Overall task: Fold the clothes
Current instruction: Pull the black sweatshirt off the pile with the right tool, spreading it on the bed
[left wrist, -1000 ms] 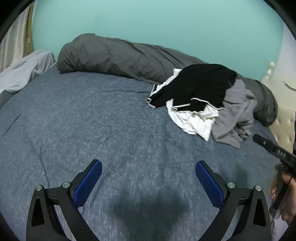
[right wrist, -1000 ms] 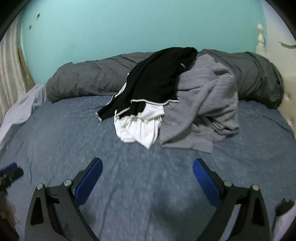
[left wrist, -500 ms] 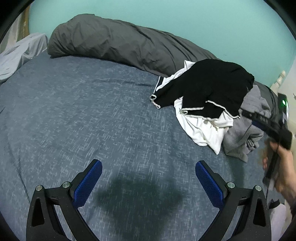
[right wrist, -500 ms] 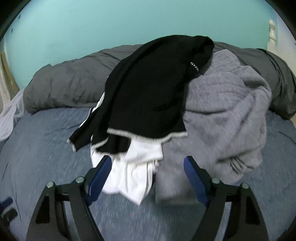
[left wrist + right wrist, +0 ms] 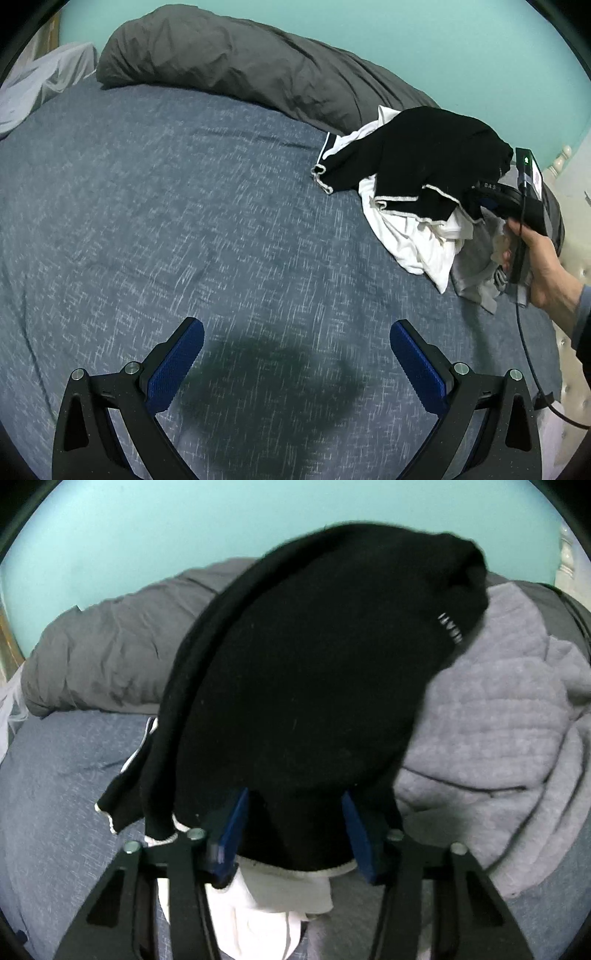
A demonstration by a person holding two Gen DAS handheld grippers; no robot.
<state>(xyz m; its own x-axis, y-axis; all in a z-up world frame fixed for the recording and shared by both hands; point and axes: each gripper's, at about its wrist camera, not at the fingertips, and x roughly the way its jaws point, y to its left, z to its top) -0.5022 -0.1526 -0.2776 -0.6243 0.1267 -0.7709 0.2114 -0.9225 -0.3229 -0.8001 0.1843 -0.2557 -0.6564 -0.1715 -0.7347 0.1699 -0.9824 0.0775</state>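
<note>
So closest in, the right gripper [image 5: 293,829] has its jaws closing around the hem of the black knit top with the white trim [image 5: 314,672]. The cloth is already bunched between the blue pads, but I can't say they're pressing on it yet. My worry is that the white cotton garment [image 5: 273,904] sits right under that hem, so the jaws could easily bite both layers and drag the white one along. A shallow bite on the trim alone might just slip off too.

The left gripper [image 5: 295,363] hangs with its jaws spread wide and empty over the blue-grey speckled bedsheet [image 5: 184,221].

Further back, the black top is draped over the light grey ribbed sweater [image 5: 498,720]. Pull hard and the whole pile probably slides or tips off the rolled dark grey duvet [image 5: 240,62] behind it.
</note>
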